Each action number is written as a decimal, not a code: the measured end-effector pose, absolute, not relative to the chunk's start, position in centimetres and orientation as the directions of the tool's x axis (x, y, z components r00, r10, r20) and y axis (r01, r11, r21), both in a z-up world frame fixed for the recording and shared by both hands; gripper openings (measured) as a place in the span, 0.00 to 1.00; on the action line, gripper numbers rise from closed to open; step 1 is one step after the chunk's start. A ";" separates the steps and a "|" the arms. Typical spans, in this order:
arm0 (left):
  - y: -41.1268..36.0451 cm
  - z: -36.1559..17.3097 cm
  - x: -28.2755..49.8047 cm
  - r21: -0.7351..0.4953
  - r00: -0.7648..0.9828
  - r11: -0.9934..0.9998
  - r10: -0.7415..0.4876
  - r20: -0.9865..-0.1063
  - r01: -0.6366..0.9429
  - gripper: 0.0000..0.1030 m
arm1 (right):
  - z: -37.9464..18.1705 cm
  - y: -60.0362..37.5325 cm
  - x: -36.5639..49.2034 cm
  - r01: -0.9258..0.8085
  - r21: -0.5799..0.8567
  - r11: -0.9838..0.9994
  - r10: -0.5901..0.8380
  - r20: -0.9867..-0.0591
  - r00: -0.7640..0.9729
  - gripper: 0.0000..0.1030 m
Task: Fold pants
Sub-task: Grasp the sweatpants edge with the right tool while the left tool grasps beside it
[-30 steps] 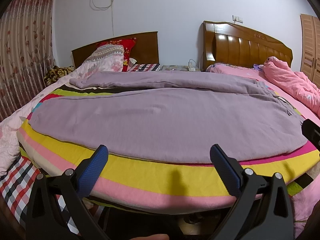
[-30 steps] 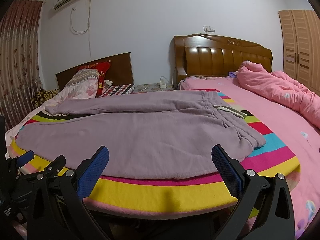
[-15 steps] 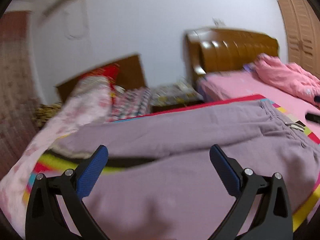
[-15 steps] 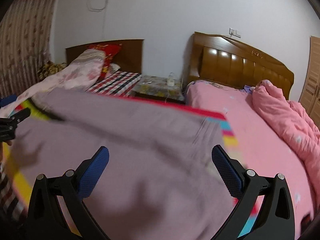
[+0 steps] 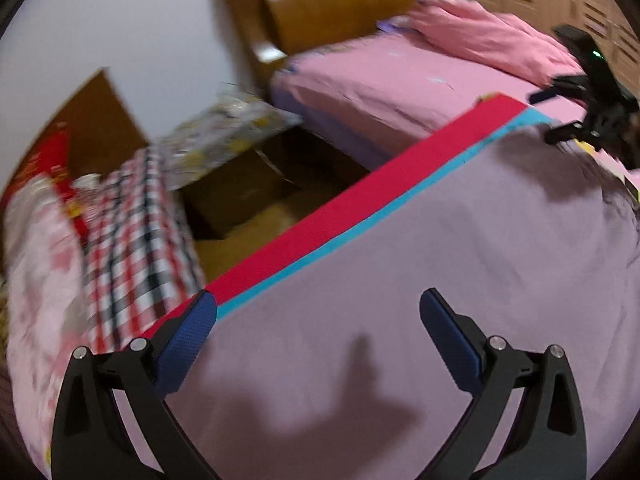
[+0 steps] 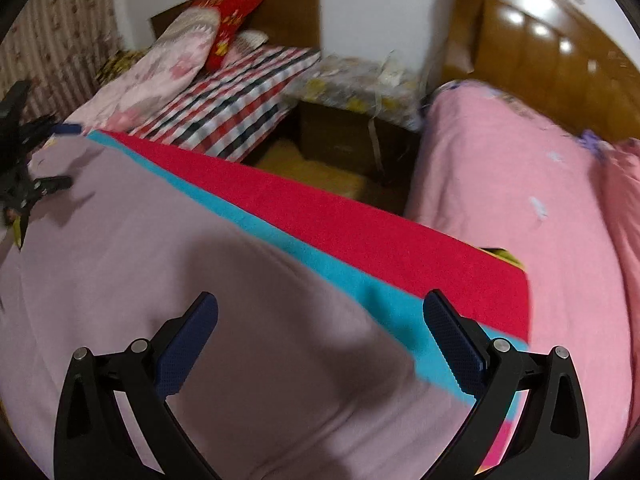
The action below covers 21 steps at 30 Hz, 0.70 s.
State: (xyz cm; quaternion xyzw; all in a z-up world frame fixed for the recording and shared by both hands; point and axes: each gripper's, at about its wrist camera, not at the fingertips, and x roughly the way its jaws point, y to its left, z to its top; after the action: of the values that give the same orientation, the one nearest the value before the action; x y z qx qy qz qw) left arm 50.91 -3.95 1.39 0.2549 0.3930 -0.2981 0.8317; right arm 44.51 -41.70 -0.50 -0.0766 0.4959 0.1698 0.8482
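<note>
A bedroom with white walls holds two beds with wooden headboards and a low nightstand (image 6: 352, 92) in the gap between them. A striped blanket (image 6: 320, 216) bridges the beds, and its red and cyan bands run along its far edge. The pants (image 5: 400, 280), mauve and soft, lie flat on the blanket and reach nearly to the cyan band. The left gripper (image 5: 318, 320) hovers over the pants near the blanket's far edge, jaws spread wide, nothing between them. The right gripper (image 6: 320, 322) hangs over the pants towards the far right corner of the blanket, jaws likewise wide apart and empty. A pink quilt (image 5: 488, 40) is heaped on the right bed. A checked sheet (image 6: 240, 96) and pillows (image 6: 192, 44) cover the left bed. Both views are blurred.
</note>
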 end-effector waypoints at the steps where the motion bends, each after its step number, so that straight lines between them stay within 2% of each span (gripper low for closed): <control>1: -4.1 0.8 52.0 0.166 0.481 0.677 -0.307 -0.821 0.717 0.98 | -1.2 -41.6 45.0 -0.381 0.036 0.924 0.207 -0.885 0.418 0.96; 3: -4.6 -0.3 53.9 0.122 0.418 0.655 -0.316 -0.852 0.745 0.97 | -2.6 -42.4 45.9 -0.399 0.106 0.911 0.252 -0.909 0.333 0.94; 4: -4.6 -0.9 54.6 0.085 0.375 0.639 -0.334 -0.865 0.765 0.97 | -2.3 -42.5 45.9 -0.390 0.145 0.910 0.283 -0.902 0.326 0.88; 5: -4.9 -1.1 55.0 0.054 0.345 0.623 -0.358 -0.868 0.781 0.97 | -1.7 -42.3 45.5 -0.412 0.152 0.898 0.305 -0.892 0.335 0.53; 6: -4.9 -1.2 55.2 0.032 0.324 0.609 -0.376 -0.868 0.793 0.97 | -1.0 -41.8 44.7 -0.449 0.141 0.882 0.316 -0.884 0.344 0.29; 8: -5.2 -0.9 55.4 0.032 0.312 0.569 -0.403 -0.860 0.822 0.97 | 0.7 -40.3 42.2 -0.503 0.030 0.864 0.265 -0.876 0.403 0.20; 9: -5.4 -0.6 55.1 0.039 0.318 0.556 -0.415 -0.853 0.830 0.98 | 2.0 -39.5 40.7 -0.519 -0.022 0.855 0.249 -0.859 0.447 0.19; 13: -5.2 0.2 55.5 0.002 0.280 0.525 -0.452 -0.847 0.851 0.98 | 6.7 -38.2 34.2 -0.484 -0.145 0.863 0.228 -0.743 0.629 0.17; 17: -4.3 0.1 54.3 -0.031 0.230 0.506 -0.445 -0.866 0.862 0.98 | 9.5 -37.1 29.2 -0.425 -0.196 0.883 0.209 -0.648 0.733 0.16; 18: -3.8 0.0 53.8 -0.036 0.224 0.510 -0.439 -0.870 0.860 0.93 | 9.9 -36.9 28.3 -0.415 -0.201 0.887 0.204 -0.636 0.744 0.16; 19: -3.2 0.2 52.9 -0.022 0.240 0.522 -0.429 -0.871 0.852 0.83 | 10.1 -36.6 27.5 -0.409 -0.200 0.890 0.202 -0.631 0.749 0.16; 20: -2.6 0.5 52.2 -0.010 0.255 0.532 -0.421 -0.871 0.847 0.42 | 10.2 -36.6 26.3 -0.404 -0.197 0.893 0.200 -0.631 0.750 0.16; 21: -1.7 1.3 50.8 0.039 0.304 0.551 -0.398 -0.865 0.833 0.13 | 10.2 -36.3 25.5 -0.391 -0.202 0.898 0.187 -0.629 0.755 0.16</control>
State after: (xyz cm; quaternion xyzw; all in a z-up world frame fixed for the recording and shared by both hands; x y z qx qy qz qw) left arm 50.78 -1.74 1.27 0.2515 0.4324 -0.4014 0.7672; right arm 25.53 -36.25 10.21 -0.1628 0.3132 0.1569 0.9224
